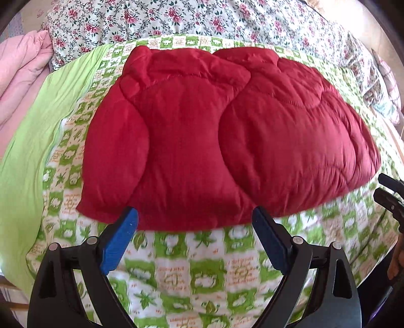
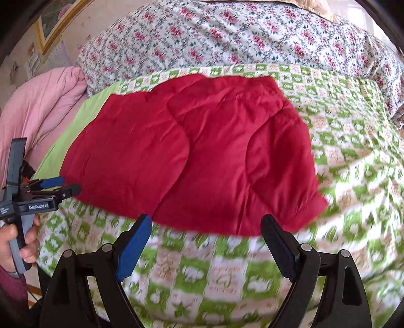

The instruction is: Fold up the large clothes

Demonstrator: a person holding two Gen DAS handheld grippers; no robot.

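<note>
red padded jacket (image 1: 227, 141) lies flat on the bed, on a green-and-white checked quilt (image 1: 202, 275). both sleeves are folded in over the body; hem edge faces the cameras. a plain light-green sheet (image 1: 30, 151) shows along the quilt's left side, a pink duvet (image 1: 22, 65) is bunched beyond it, and a floral blanket (image 1: 176, 17) lies across the far end of the bed.

left tool (image 1: 195, 222): jaws wide, nothing between them. blue pads (image 1: 121, 242) sit over the quilt just at the jacket's near hem, toward its left half; contact with the cloth cannot be told. quilt is blurred in this view.

right tool (image 2: 205, 228): jaws wide and empty, just at the near hem toward the jacket's right half. pads not pressing on fabric.

right wrist view also shows the left tool from the side, held by a hand (image 2: 17, 239), its tips next to the jacket's left edge.
</note>
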